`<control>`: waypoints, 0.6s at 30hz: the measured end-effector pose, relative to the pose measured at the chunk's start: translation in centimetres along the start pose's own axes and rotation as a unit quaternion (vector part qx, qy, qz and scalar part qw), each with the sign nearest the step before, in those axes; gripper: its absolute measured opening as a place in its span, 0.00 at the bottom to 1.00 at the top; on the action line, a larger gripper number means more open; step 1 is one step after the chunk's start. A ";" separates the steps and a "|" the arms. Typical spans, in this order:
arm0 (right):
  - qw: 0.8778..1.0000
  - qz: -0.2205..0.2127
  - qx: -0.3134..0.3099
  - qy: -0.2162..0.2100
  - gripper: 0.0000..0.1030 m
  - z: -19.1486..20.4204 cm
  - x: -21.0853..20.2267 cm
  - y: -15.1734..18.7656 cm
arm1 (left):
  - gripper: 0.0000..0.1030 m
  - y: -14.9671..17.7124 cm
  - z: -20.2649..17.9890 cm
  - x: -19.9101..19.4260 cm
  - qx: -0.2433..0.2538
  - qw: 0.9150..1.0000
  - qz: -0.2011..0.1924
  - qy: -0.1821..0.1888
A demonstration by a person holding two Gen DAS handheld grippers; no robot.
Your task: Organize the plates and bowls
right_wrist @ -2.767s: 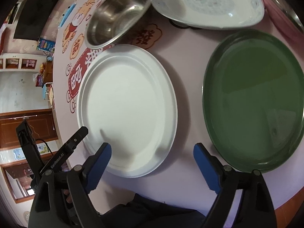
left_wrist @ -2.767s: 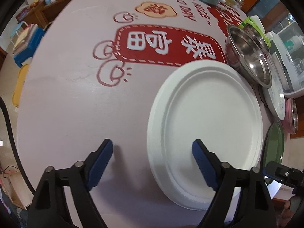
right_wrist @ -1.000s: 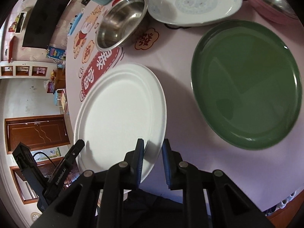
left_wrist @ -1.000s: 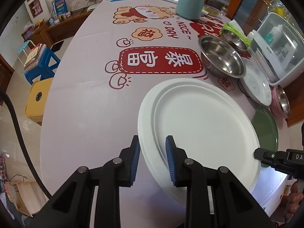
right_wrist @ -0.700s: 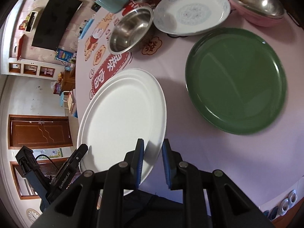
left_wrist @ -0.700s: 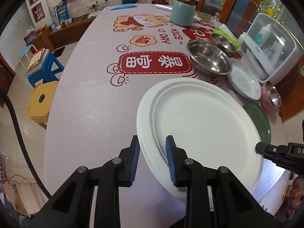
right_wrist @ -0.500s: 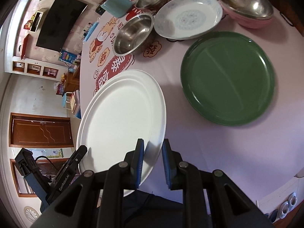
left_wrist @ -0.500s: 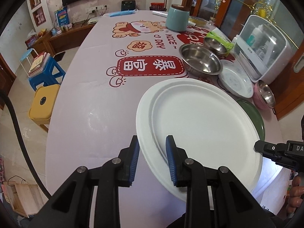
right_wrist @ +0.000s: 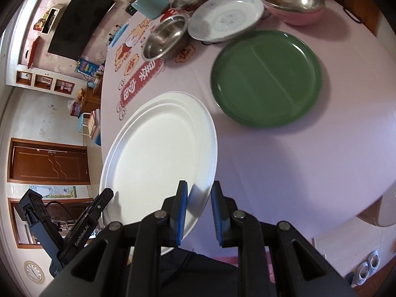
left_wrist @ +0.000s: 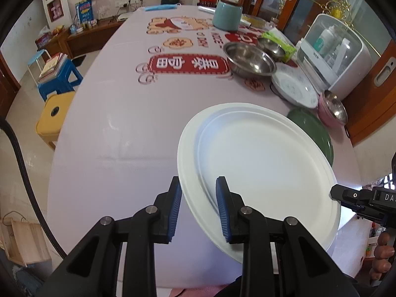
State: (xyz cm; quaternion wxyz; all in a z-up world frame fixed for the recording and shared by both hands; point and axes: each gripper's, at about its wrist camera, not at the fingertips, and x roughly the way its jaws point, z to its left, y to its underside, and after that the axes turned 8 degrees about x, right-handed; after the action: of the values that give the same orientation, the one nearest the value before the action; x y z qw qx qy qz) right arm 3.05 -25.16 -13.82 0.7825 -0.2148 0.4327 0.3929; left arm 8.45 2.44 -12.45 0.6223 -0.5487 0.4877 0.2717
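White plate (left_wrist: 259, 163) lifted, tilted, above table; green plate (right_wrist: 267, 79) flat.

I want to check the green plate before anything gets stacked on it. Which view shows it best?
The right wrist view: the green plate lies whole and uncovered on the table. In the left wrist view the white plate hides most of it, leaving an edge.

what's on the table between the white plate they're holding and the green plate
Nothing: in the right wrist view only bare pink tablecloth separates the white plate from the green plate.
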 end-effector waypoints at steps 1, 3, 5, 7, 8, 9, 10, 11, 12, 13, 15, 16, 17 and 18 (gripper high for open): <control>1.000 0.003 0.001 0.004 0.18 -0.3 0.0 0.2 | 0.25 0.4 -0.2 0.1 0.000 1.000 0.003 0.000; 1.000 0.010 0.004 0.010 0.18 -1.0 0.2 0.5 | 0.25 1.1 -0.7 0.4 0.002 1.000 0.010 -0.001; 1.000 0.019 0.011 0.016 0.18 -1.9 0.4 0.9 | 0.25 1.6 -1.1 0.8 0.002 1.000 0.020 -0.002; 0.999 0.029 0.016 0.023 0.18 -2.7 0.7 1.4 | 0.25 2.2 -1.4 1.1 0.001 1.000 0.028 0.000; 0.999 0.033 0.018 0.027 0.18 -3.0 0.8 1.6 | 0.25 2.5 -1.6 1.3 0.001 0.999 0.032 0.000; 0.999 0.037 0.019 0.030 0.18 -3.3 1.0 1.7 | 0.25 2.8 -1.7 1.6 0.001 0.999 0.037 0.000; 0.998 0.041 0.021 0.034 0.18 -3.6 1.1 1.9 | 0.25 3.1 -1.9 1.9 0.000 0.999 0.042 0.001; 0.998 0.046 0.023 0.040 0.18 -4.0 1.4 2.1 | 0.25 3.3 -2.0 2.2 0.000 0.999 0.047 0.002; 0.998 0.048 0.025 0.043 0.19 -4.2 1.5 2.3 | 0.25 3.5 -2.1 2.6 0.001 0.999 0.052 0.003; 0.997 0.052 0.027 0.049 0.19 -4.6 1.8 2.5 | 0.25 3.6 -2.2 2.9 0.002 0.998 0.057 0.003; 0.996 0.056 0.029 0.058 0.19 -4.8 2.2 2.6 | 0.25 3.9 -2.4 3.5 0.005 0.998 0.064 0.004; 0.996 0.059 0.029 0.065 0.19 -5.1 2.6 2.7 | 0.25 4.0 -2.5 3.7 0.006 0.998 0.067 0.004; 0.995 0.061 0.028 0.070 0.19 -5.2 2.8 2.8 | 0.25 4.1 -2.6 4.0 0.008 0.998 0.070 0.004; 0.995 0.062 0.028 0.073 0.19 -5.3 3.0 2.8 | 0.25 4.3 -2.7 4.4 0.010 0.997 0.073 0.003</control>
State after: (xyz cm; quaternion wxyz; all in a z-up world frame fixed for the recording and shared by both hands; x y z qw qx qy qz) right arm -0.97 -25.75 -19.18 0.7287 -0.1936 0.5115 0.4121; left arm 5.52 0.07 -17.97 0.6049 -0.5063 0.5308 0.3098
